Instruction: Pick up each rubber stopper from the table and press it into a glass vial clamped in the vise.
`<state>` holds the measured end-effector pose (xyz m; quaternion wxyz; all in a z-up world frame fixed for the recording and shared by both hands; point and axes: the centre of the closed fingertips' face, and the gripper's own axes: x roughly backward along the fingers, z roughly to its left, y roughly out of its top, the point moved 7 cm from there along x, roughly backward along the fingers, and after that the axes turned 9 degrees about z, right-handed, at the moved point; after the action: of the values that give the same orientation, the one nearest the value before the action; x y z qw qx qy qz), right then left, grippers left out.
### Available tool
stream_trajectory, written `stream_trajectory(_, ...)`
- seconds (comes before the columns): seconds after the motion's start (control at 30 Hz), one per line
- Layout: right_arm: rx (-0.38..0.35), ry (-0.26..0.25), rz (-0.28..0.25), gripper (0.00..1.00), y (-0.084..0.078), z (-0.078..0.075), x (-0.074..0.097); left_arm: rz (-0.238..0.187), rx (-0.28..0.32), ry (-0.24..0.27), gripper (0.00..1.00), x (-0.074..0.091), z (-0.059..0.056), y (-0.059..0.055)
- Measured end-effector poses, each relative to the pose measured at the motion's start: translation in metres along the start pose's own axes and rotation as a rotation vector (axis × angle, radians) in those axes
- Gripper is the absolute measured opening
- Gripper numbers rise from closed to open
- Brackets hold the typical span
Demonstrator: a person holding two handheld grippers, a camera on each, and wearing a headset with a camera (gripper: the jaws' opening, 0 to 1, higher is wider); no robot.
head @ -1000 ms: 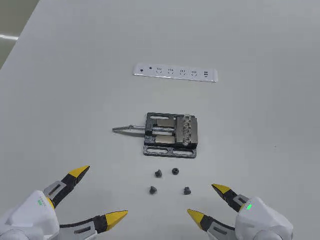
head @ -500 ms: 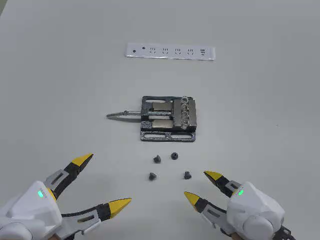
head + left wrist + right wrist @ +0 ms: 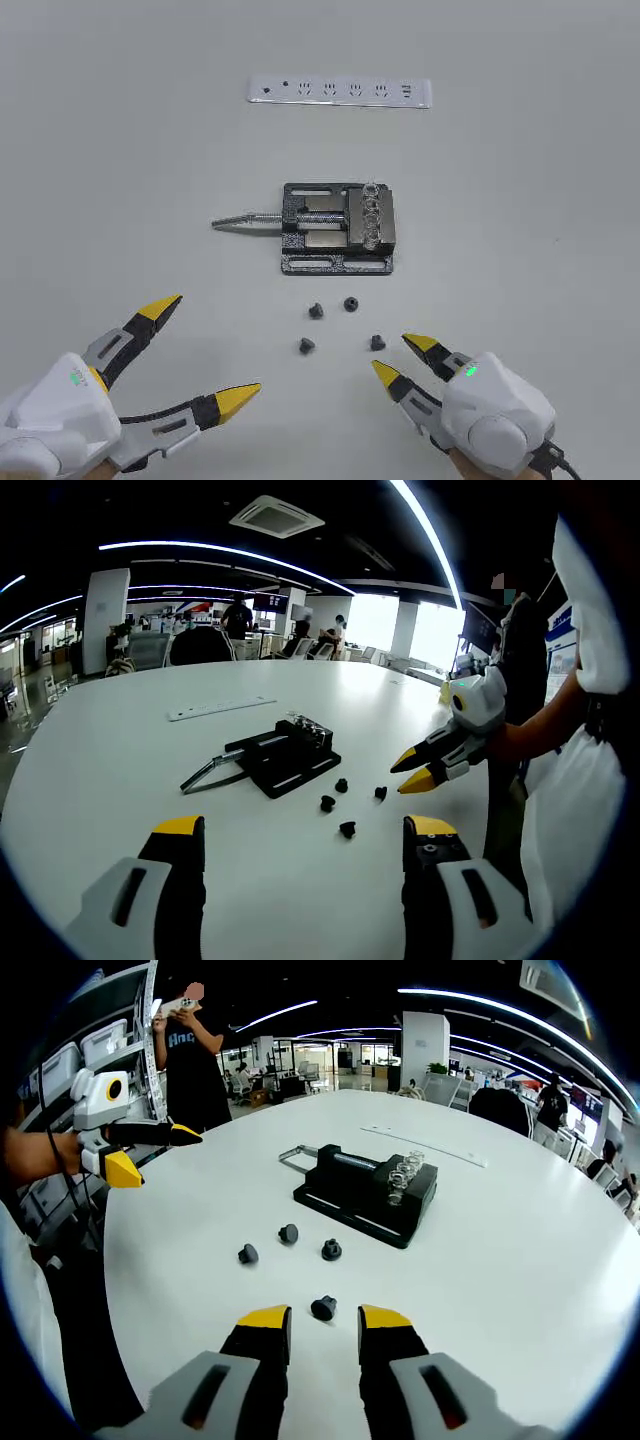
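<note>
Lying on the table [image 3: 530,220] just in front of the vise [image 3: 335,264], four rubber stoppers [image 3: 377,342] look light, soft and grippy; pinch each across its wide head. The right gripper [image 3: 398,356], half open and empty, sits just beyond them from the vise; the left gripper [image 3: 205,348], wide open and empty, farther off.

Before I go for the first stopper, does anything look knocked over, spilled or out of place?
Nothing stands out. The clear glass vials stand upright in a row in the black metal vise, the four small dark rubber stoppers lie loose in front of it, and the white power strip lies flat behind.
</note>
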<state>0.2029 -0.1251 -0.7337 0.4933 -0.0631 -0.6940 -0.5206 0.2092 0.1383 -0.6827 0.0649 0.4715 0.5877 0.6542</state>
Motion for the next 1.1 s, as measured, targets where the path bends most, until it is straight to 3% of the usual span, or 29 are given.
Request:
stream_trajectory(0.4, -0.019, -0.016, 0.032, 0.21, -0.008, 0.003, -0.008, 0.004, 0.003, -0.003, 0.8, 0.002, -0.001, 0.0)
stream_trajectory(1.1, -0.034, -0.049, 0.04, 0.17, -0.005, 0.004, -0.017, 0.01, -0.003, -0.009, 0.79, 0.004, 0.003, 0.0)
